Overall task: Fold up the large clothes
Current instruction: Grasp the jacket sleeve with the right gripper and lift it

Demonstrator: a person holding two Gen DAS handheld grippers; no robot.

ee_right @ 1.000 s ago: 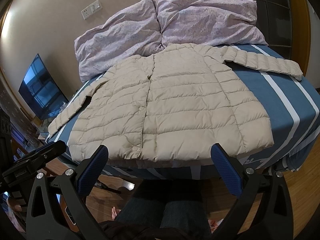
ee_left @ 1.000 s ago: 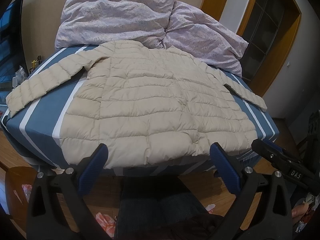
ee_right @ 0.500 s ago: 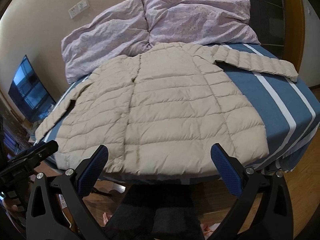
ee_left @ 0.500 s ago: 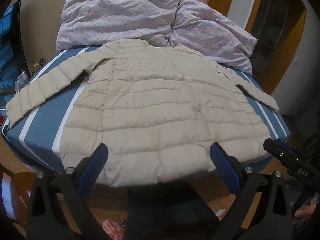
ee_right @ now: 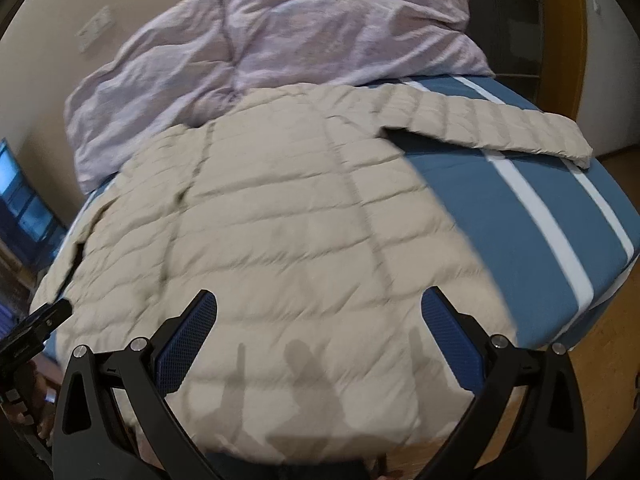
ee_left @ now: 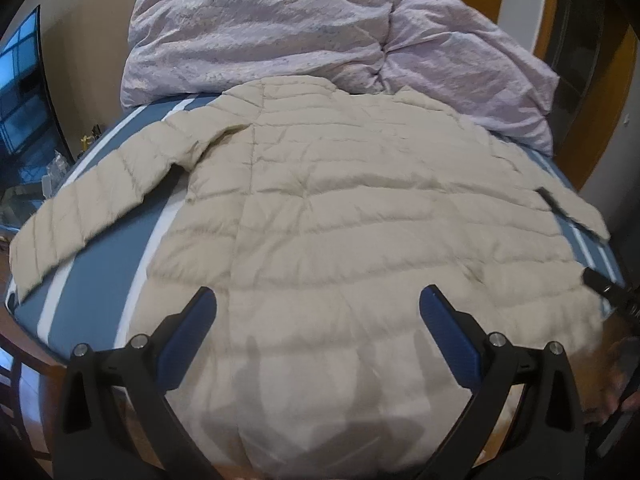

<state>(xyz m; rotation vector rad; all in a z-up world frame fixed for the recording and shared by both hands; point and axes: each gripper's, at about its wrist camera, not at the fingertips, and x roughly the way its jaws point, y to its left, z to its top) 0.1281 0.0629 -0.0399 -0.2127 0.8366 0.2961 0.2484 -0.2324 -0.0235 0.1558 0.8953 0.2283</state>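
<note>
A beige quilted puffer jacket (ee_left: 340, 232) lies spread flat on the bed, collar toward the pillows, hem toward me. Its left sleeve (ee_left: 100, 204) stretches out to the left, and its right sleeve (ee_right: 488, 128) reaches right across the blue sheet. My left gripper (ee_left: 318, 304) hovers open over the hem, nothing between its blue pads. My right gripper (ee_right: 320, 308) is also open above the hem (ee_right: 312, 420), empty. Each gripper shows at the edge of the other's view: the right one (ee_left: 612, 296) and the left one (ee_right: 36, 324).
The bed (ee_right: 520, 208) has a blue sheet with white stripes. Crumpled lilac bedding (ee_left: 280, 36) is piled at the head. A dark screen (ee_left: 20, 92) stands at the left, a wooden door frame (ee_left: 600, 92) at the right, and wood floor (ee_right: 592, 352) lies below the bed corner.
Both grippers have moved forward and lower toward the jacket, from in front of the bed edge to above the hem. The jacket has not moved.
</note>
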